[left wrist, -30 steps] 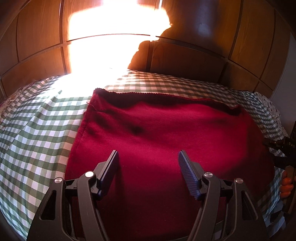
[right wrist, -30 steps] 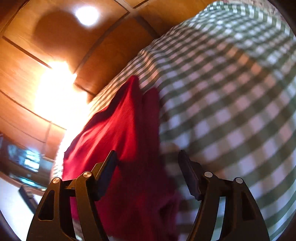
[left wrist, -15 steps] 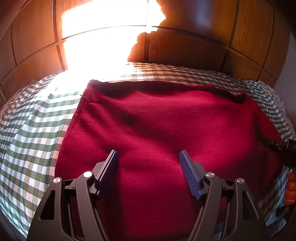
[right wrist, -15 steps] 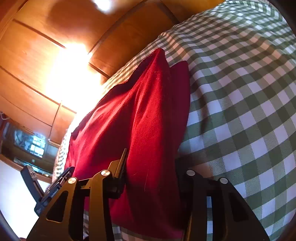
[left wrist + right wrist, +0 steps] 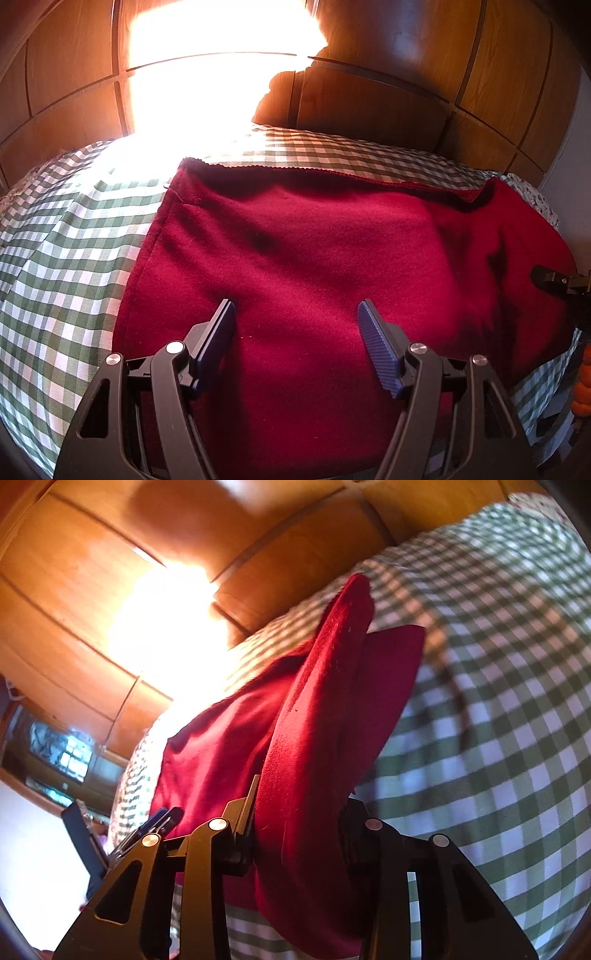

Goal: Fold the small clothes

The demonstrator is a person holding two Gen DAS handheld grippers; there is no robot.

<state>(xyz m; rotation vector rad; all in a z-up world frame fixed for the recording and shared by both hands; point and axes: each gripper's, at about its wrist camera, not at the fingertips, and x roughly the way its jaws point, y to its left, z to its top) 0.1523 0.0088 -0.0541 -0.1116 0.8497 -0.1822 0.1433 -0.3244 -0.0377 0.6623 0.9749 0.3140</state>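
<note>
A red garment (image 5: 314, 266) is spread across the middle of the checked bed (image 5: 66, 258), its far hem near the wooden headboard (image 5: 388, 107). Its right-hand edge is pinched by the closing right claw (image 5: 299, 830) and raised, presumably for folding across. The left claw (image 5: 297, 343) is held spread above the cloth, empty.

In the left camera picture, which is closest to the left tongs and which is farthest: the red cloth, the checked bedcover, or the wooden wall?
1. Red cloth: spread right under and ahead of the open left tongs.
2. Checked bedcover: beneath the cloth, showing to the left and beyond its far edge.
3. Wooden wall: at the back, behind the bed.
</note>
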